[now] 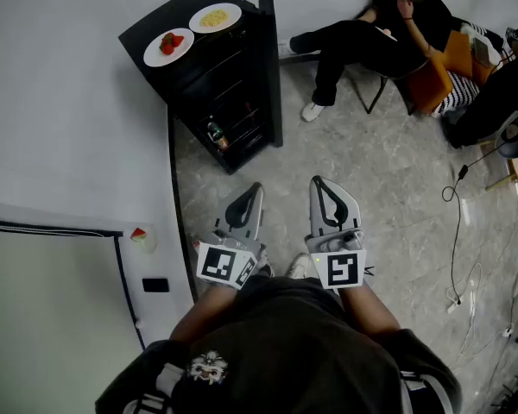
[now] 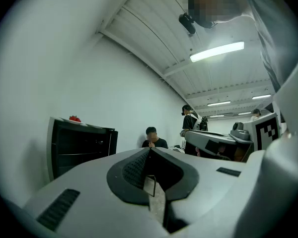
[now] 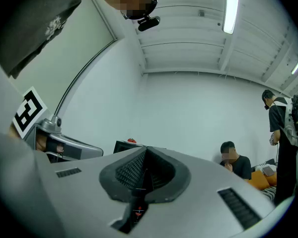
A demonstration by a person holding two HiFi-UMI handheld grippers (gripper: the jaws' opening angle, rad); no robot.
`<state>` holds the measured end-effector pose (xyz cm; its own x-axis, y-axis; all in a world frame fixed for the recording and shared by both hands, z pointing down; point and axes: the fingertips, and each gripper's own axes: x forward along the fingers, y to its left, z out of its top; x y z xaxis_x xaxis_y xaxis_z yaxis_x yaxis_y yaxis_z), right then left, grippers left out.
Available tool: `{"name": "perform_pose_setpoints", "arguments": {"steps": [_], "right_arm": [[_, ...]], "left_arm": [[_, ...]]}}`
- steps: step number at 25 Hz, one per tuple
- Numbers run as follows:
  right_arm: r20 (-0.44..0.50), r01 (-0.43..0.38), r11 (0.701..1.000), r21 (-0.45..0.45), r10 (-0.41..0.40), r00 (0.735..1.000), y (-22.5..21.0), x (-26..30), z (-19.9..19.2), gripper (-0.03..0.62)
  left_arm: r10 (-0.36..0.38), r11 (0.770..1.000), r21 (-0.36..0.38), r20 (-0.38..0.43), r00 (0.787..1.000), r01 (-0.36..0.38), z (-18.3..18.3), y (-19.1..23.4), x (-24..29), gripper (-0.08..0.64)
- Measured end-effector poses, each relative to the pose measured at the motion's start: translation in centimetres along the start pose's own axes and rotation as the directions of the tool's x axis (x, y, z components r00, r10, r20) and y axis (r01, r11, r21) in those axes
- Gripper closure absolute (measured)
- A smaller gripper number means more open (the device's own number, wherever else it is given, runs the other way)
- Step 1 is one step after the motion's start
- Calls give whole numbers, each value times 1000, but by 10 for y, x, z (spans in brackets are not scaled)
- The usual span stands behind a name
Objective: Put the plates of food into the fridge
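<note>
Holding position: we stood well back from the fridge (image 1: 233,102), facing it across bare floor.
Left gripper: the left gripper (image 1: 253,193) had its jaws pressed together with nothing between them; it pointed toward the fridge.
Right gripper: the right gripper (image 1: 320,184) was likewise closed and empty, just beside the left one and equally far from the fridge.
Task's things: the plate of red food (image 1: 168,47) and the plate of yellow food (image 1: 215,17) both sat on top of the fridge, side by side; neither was inside yet.
Fridge: its front looked closed to us; bottles (image 1: 216,134) showed on a lower shelf inside.
Progress: by our judgement nothing had started; the door and both plates were untouched.
Risk, door: the front would need opening first; a plate carried over with both grippers busy would leave nothing free for the door.
Risk, plates: a pinch on one rim could tilt a plate; the loose red pieces could roll off.
Risk, surroundings: the seated person (image 1: 388,37) had legs stretched close beside the fridge; a swinging door or a wide step could catch them.
Risk, shelves: the bottles might crowd a plate; we could not tell how much room was free.
Writing: we could read no brand or label on the fridge or plates; the marker cubes showed only black-and-white patterns.
</note>
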<state>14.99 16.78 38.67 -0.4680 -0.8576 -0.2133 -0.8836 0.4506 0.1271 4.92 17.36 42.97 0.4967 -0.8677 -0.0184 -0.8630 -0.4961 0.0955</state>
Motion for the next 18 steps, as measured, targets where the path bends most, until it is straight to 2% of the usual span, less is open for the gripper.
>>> {"name": "perform_pose_setpoints", "arguments": {"steps": [7, 9, 13, 18], "right_arm": [[-5, 13, 1000, 19, -13, 1000, -4, -10, 1, 568], [10, 11, 1000, 15, -11, 1000, -4, -9, 3, 568], [28, 4, 1000, 12, -5, 1000, 3, -7, 6, 568], [59, -7, 999, 35, 5, 998, 8, -4, 12, 566]], "left_arm": [[20, 999, 43, 2, 1000, -20, 5, -5, -2, 537], [24, 999, 26, 4, 1000, -24, 5, -2, -2, 537], [43, 998, -52, 11, 999, -42, 5, 10, -3, 537], [42, 998, -45, 18, 999, -41, 9, 16, -1, 537]]}}
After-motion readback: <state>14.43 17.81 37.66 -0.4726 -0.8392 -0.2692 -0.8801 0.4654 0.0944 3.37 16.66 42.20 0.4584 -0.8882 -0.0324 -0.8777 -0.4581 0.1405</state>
